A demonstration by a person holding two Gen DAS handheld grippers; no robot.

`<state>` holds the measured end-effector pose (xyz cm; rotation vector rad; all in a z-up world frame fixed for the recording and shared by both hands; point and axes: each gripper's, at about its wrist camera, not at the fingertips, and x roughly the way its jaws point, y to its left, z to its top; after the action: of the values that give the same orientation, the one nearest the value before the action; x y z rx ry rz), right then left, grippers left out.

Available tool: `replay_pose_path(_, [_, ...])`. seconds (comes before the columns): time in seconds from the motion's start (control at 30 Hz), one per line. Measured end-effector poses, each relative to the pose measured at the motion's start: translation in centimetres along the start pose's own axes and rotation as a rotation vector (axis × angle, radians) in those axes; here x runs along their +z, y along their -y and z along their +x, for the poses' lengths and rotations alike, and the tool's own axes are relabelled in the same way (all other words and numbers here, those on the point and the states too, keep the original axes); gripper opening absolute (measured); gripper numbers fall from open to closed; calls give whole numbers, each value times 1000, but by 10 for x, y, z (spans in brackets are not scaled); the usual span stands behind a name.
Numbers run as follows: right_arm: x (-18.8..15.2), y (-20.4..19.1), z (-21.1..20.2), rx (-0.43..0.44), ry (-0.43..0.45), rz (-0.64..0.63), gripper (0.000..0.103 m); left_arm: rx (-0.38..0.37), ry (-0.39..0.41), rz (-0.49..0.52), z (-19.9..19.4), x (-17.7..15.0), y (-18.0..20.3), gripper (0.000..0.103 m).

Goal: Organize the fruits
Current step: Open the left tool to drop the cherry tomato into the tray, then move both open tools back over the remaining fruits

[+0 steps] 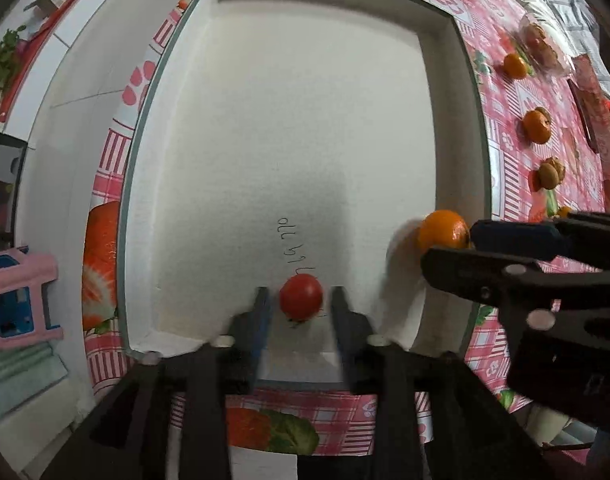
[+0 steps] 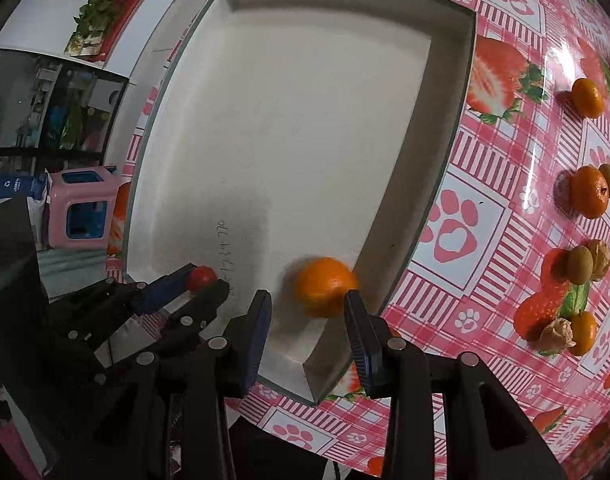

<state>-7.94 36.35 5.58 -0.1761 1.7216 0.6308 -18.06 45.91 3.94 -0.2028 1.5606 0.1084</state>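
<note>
Both tongs released: left tongs (image 1: 301, 304) straddle the tomato (image 1: 301, 296), right tongs (image 2: 308, 312) straddle the orange (image 2: 325, 286). Lift straight up, w/o nudging fruit in the tray (image 1: 445, 60).

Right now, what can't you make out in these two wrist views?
- Handwriting on the white tray floor: partly covered by the red tomato in the left wrist view; too small in the right.
- Orange against the right gripper: motion-blurred in the right wrist view; the gripper covers part of it in the left.
- Small brownish fruits on the tablecloth: too small to identify.
- Left gripper: pad contact with the tomato unclear.
</note>
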Motion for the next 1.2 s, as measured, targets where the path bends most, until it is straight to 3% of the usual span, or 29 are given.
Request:
replay_pose_path(0.03, [1, 0, 0, -4, 0, -3, 46, 7, 6, 2, -1, -1, 1, 62])
replay_pose_path(0.13, [1, -3, -2, -2, 3, -9, 46, 21, 26, 0, -6, -1, 3, 80])
replay_pose_path(0.2, [1, -5, -4, 2, 6, -10, 61, 25, 26, -5, -9, -1, 3, 81])
replay_pose_path(0.23, [0, -5, -5, 0, 8, -11, 80, 24, 21, -9, -9, -1, 2, 81])
replay_pose_path(0.43, [-8, 0, -21, -13, 39, -22, 84, 48, -2, -9, -11, 2, 9, 81])
replay_pose_path(0.47, [-10, 3, -23, -16, 41, -19, 93, 54, 4, -5, -13, 3, 11, 81])
replay_pose_path(0.53, [-15, 10, -27, -45, 53, -1, 103, 74, 3, 2, -14, 4, 17, 81])
replay_pose_path(0.83, [-51, 70, -35, -51, 51, 149, 103, 78, -12, 54, -18, -3, 48, 81])
replay_pose_path(1.2, [-140, 154, -20, -59, -24, 472, 103, 85, -24, 139, -23, -6, 96, 81])
